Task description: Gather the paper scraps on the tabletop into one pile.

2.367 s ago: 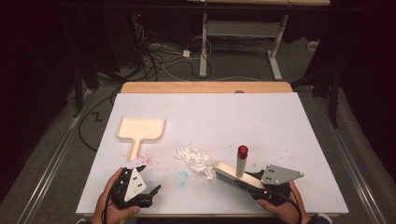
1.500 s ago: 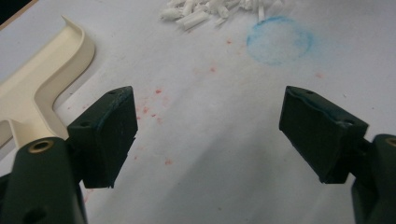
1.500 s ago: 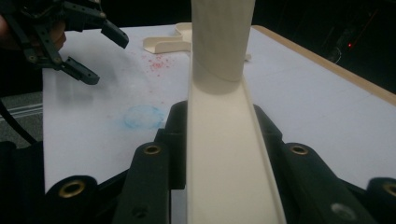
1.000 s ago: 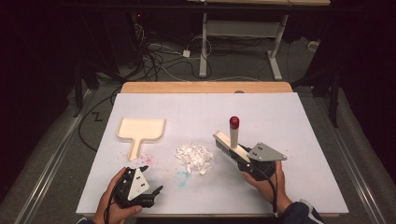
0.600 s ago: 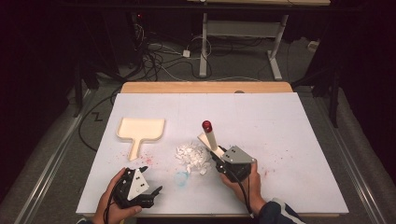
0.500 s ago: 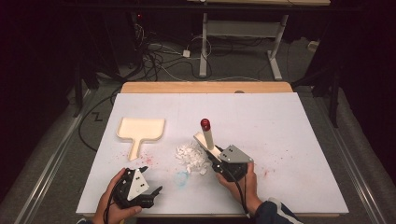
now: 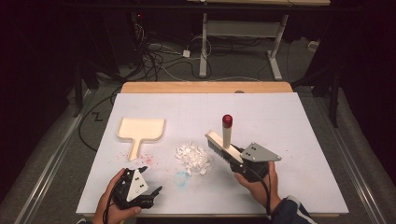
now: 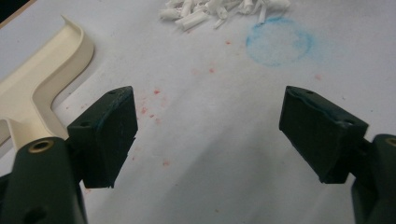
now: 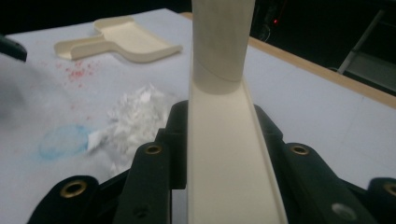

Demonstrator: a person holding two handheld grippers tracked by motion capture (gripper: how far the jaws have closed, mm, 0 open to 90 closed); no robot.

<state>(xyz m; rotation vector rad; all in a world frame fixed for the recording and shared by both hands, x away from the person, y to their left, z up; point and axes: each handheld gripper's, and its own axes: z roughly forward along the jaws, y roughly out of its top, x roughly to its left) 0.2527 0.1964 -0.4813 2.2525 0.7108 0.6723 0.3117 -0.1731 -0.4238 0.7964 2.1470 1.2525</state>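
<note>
A cream brush (image 7: 223, 140) with a red cap on its upright handle is clamped in my right gripper (image 7: 231, 156), just right of a small pile of white paper scraps (image 7: 192, 157). In the right gripper view the brush's cream back (image 9: 224, 140) runs up between the jaws, the gripper (image 9: 219, 126) shut on it, with the scraps (image 9: 135, 116) left of it. A cream dustpan (image 7: 140, 129) lies flat to the left, handle toward me. My left gripper (image 7: 150, 179) rests near the front edge, open and holding nothing; in its own view the gripper (image 8: 205, 135) points past the dustpan handle (image 8: 42, 79) toward the scraps (image 8: 219, 8).
A blue smudged ring (image 7: 181, 177) and red specks (image 7: 147, 160) mark the white tabletop (image 7: 289, 126). A wooden strip (image 7: 205, 87) edges the far side. Beyond it are cables and desk legs on a dark floor.
The right gripper carried the brush left up against the scrap pile, then drew it back to the right and slightly up. The left gripper stayed where it was.
</note>
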